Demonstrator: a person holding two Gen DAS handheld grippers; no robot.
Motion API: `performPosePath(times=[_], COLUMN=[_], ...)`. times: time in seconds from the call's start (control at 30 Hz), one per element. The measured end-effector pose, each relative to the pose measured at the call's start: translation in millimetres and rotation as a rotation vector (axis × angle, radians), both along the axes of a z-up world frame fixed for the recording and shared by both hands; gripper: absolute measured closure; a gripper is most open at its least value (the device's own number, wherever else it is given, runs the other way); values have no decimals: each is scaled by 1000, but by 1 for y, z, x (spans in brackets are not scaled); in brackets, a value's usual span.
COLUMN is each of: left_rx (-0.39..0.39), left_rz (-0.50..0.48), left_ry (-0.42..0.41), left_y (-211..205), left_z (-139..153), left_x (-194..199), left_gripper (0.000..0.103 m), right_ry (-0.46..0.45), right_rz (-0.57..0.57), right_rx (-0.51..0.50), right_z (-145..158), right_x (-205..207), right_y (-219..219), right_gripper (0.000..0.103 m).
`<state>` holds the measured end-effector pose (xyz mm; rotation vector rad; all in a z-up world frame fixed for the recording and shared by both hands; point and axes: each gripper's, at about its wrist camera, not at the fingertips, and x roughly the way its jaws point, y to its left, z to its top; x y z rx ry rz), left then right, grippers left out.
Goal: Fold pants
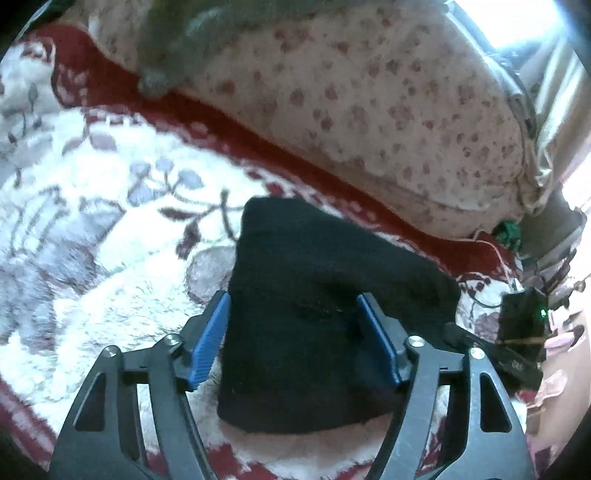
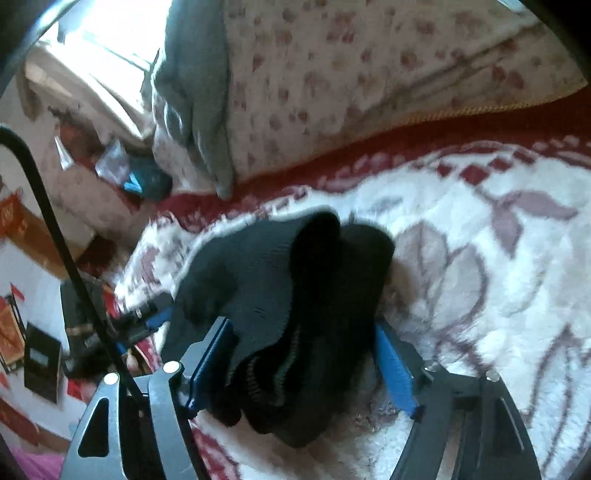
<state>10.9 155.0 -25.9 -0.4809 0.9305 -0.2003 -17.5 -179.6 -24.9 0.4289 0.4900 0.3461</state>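
Two open grippers (image 1: 293, 332) (image 2: 303, 354) over black pants (image 1: 314, 332) on rug (image 1: 92, 229)

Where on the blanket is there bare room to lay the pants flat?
Free: the white flowered blanket left of the black pants, up to its red border, and the stretch on their other side. Crowded: the pillow behind, and boxes and cables at the bed's edge.

Daylight pours in from a window (image 1: 517, 22), blown out to pure white in the left wrist view's upper right and the right wrist view's upper left. Near that window the curtain (image 1: 557, 85) washes pale. The white rug (image 1: 92, 240), farther from it, glares brightly. The black pants (image 1: 314, 314) lose nearly all detail. Both views are motion-blurred, bent at the edges, with dark corners.
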Motion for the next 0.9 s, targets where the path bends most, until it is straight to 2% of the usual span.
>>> performPosePath(times=[0.07, 0.1, 0.17, 0.23, 0.3, 0.33, 0.37, 0.4, 0.43, 0.5, 0.53, 0.6, 0.7, 0.9], left_rx=[-1, -15, -42, -33, -8, 9, 43, 84, 114, 125, 118, 132, 143, 121], left_rz=[-22, -32, -33, -45, -54, -59, -65, -72, -75, -68, -63, -56, -48, -9], left_ry=[21, 27, 13, -3, -30, -43, -59, -67, -72, -77, -79, -89, -104, -118], left_y=[-2, -3, -2, -7, -14, -17, -23, -28, -32, -33, -32, -31, -29, -11], left_z=[-10, -14, -18, -20, -21, -21, -21, -22, -22, -19, -17, -10, 2, 24], left_x=[6, 8, 10, 12, 12, 12, 12, 13, 14, 13, 12, 8, 2, -14], left_gripper=[31, 25, 22, 19, 14, 13, 13, 13, 14, 28, 33, 52, 71, 75], right_ry=[-40, -47, -47, -41, -29, -34, -53, -77, -87, -93, -95, -96, -118, -152], right_rz=[22, 32, 52, 74, 78, 60, 27, -2, 3, 17, 16, 15, 13, 47], right_rx=[15, 17, 20, 30, 7, -24, -60, -94, -88, -49, -49, -58, -80, -88], right_z=[-3, -4, -5, -4, 0, 2, 2, 2, 1, -3, -2, 2, 13, 36], right_x=[-2, -1, 1, 4, 9, 10, 7, 5, 6, 6, 5, 2, -6, -12], right_y=[-2, -3, -5, -6, -2, 2, 6, 10, 12, 12, 12, 14, 22, 44], right_gripper=[19, 19, 14, 7, 7, 17, 32, 35, 46, 48, 50, 53, 57, 61])
